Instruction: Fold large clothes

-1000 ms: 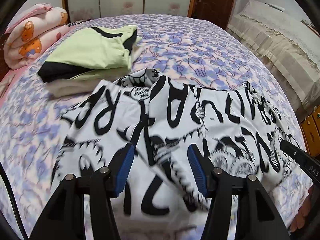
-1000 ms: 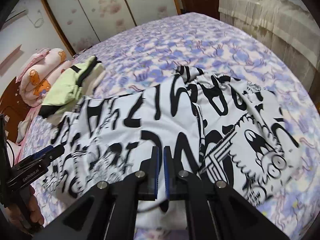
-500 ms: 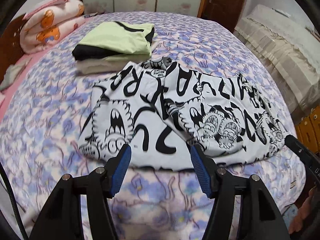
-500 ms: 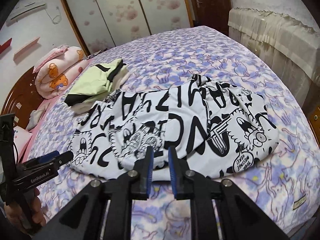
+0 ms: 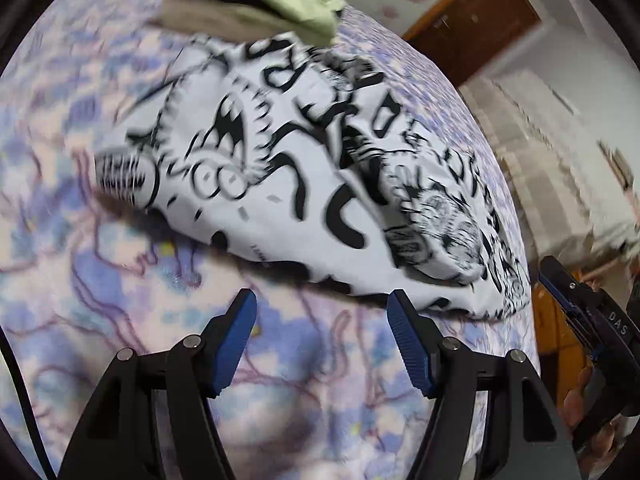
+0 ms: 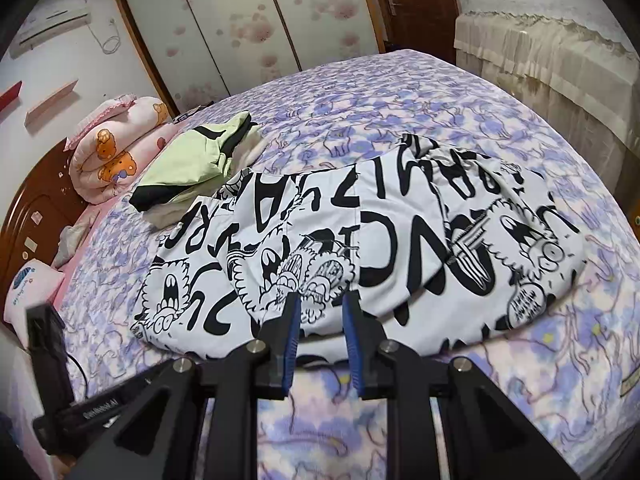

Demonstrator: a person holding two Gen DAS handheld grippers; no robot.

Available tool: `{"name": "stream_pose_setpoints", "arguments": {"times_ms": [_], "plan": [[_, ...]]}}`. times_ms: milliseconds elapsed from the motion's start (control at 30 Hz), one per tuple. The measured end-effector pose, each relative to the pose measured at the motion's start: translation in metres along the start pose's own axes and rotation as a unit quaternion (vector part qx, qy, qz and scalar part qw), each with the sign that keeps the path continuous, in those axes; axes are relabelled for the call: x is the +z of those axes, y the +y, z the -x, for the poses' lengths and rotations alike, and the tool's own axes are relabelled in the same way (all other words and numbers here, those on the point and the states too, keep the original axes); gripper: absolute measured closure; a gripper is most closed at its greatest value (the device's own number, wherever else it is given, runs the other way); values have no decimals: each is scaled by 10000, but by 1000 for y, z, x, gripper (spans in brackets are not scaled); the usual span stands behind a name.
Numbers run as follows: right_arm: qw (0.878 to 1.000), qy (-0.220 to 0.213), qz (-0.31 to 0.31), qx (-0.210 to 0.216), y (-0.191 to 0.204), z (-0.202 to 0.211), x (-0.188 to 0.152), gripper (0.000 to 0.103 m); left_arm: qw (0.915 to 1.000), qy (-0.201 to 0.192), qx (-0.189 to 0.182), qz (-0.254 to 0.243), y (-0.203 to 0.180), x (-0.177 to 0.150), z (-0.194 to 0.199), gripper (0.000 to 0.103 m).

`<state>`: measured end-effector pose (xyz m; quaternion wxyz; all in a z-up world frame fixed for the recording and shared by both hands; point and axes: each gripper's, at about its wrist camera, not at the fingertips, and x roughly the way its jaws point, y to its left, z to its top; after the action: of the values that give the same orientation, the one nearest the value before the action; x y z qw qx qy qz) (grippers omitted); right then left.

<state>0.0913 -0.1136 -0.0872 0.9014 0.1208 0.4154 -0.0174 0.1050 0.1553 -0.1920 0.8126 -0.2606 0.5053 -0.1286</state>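
Counts: 1 black-and-white printed garment (image 6: 360, 236) on 1 bed (image 6: 400, 96). 1 stack of folded clothes (image 6: 192, 164), green piece on top, approx 2–3 pcs, exact no. unclear. 1 rolled pink bear quilt (image 6: 116, 148). 1 small pillow (image 6: 28, 284) at left edge. 2 hand-held grippers: left hand-held gripper (image 5: 322, 320), right hand-held gripper (image 6: 320, 320), w/ 2 blue pads each. 1 wooden door (image 6: 416, 4). 1 wall AC unit (image 6: 52, 24).

the printed garment (image 6: 360, 240) lies on the bed (image 6: 400, 92); behind it to the left, touching, lies a folded pile (image 6: 192, 164).
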Motion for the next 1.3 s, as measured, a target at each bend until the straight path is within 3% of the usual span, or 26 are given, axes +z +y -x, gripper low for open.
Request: {"name": "stream_pose_setpoints", "arguments": {"times_ms": [267,367,500,667,767,800,933,1067,1300], "plan": [[9999,4,154,21,5,-39,8,82,9970,-477,-353,493,34,14,-34,36],[9998,9,218,5,5,-55,13,82,9951,-571,-478,655,43,28,-47,31],[9995,-20,317,-31,5,-73,22,82,9944,-751,-395,631,41,45,-57,25],[9980,-78,597,-180,11,-103,35,82,9919,-994,-217,765,36,64,-62,25],[9962,74,801,-327,14,-128,36,82,9883,-1240,8,883,34,67,-56,48],[9956,154,837,-394,14,-136,35,82,9872,-1327,198,859,32,66,-52,63],[9921,406,1073,-509,10,-162,19,82,9815,-1699,819,331,8,61,-38,85],[9929,455,1043,-351,4,-165,9,82,9700,-2131,1125,-328,-31,56,-18,91],[9938,692,872,67,-9,-165,13,81,9523,-2519,1124,-1306,-106,54,2,93]]}}
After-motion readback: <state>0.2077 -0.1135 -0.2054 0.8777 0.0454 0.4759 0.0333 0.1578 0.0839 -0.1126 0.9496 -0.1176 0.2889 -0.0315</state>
